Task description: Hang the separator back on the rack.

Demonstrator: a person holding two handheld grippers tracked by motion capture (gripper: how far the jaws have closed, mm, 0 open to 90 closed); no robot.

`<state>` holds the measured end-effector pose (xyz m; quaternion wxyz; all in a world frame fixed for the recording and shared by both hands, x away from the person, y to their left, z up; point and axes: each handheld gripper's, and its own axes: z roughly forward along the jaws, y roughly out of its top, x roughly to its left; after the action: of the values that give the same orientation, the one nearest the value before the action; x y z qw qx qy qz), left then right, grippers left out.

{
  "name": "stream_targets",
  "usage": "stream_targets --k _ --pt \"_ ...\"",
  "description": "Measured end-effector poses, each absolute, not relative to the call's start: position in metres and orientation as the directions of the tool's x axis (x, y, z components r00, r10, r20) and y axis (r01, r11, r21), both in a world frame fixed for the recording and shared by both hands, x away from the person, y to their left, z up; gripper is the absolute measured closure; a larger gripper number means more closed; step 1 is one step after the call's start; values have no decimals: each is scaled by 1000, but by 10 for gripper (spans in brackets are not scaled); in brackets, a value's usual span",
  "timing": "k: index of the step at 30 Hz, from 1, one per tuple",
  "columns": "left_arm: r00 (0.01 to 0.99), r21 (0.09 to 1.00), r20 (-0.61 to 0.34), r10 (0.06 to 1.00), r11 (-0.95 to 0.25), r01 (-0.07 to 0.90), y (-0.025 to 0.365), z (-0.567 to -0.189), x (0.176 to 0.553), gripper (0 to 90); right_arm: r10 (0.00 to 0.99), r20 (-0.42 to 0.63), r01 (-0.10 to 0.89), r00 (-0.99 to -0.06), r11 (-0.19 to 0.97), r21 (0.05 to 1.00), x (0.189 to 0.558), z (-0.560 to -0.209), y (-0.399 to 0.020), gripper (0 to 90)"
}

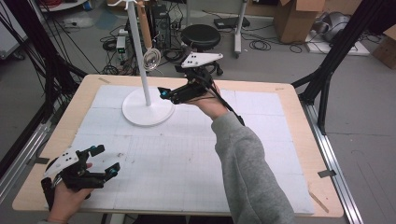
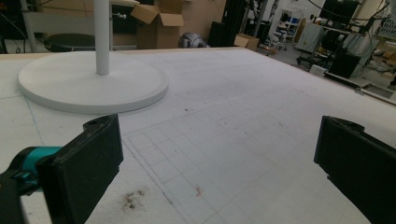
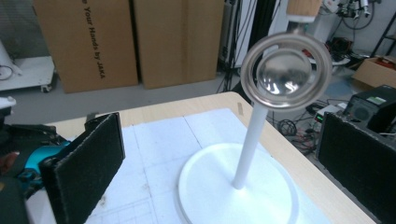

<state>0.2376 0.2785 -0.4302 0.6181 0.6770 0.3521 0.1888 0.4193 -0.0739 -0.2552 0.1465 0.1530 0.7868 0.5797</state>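
Observation:
A white stand (image 1: pixel 148 111) with a round base and a thin pole rises at the back left of the white mat. A shiny round metal utensil head (image 1: pixel 152 59) hangs beside the pole from a wooden handle (image 1: pixel 144 25). In the right gripper view the same head (image 3: pixel 286 70) hangs in front of the pole (image 3: pixel 247 149). My right gripper (image 1: pixel 172 84) is held level just right of the pole, open, with nothing between its pads (image 3: pixel 88 163). My left gripper (image 1: pixel 105 160) rests near the table's front left corner, open and empty, its pads (image 2: pixel 84 163) wide apart over the mat.
The wooden table (image 1: pixel 299 140) carries a white gridded mat (image 1: pixel 187 154). Behind the table stand a black stool (image 1: pixel 201 36), cardboard boxes (image 1: pixel 294 18) and floor cables. Black frame legs (image 1: pixel 327 70) stand at the right, dark rails at the left.

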Motion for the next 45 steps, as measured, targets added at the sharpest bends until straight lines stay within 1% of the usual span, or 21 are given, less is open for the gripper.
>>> stream_targets --k 4,10,21,28,41,45 --pt "679 970 -177 712 8 245 279 -431 238 18 414 -43 72 -909 259 963 417 -259 -81 4" --pt "676 969 -178 715 8 247 280 -431 237 18 417 -37 87 -908 273 958 414 -267 -90 4" --pt "678 971 -175 714 11 239 279 -430 236 18 412 -23 94 -911 261 961 401 -282 -111 4" --pt "678 970 -174 714 7 241 278 -430 236 18 428 24 135 -904 231 964 394 -298 -132 5" --pt "678 970 -175 714 7 243 277 -432 236 18 441 55 156 -896 197 968 385 -324 -168 5" --pt "679 971 -170 714 3 240 275 -432 237 18 452 54 164 -890 208 964 380 -334 -178 5"
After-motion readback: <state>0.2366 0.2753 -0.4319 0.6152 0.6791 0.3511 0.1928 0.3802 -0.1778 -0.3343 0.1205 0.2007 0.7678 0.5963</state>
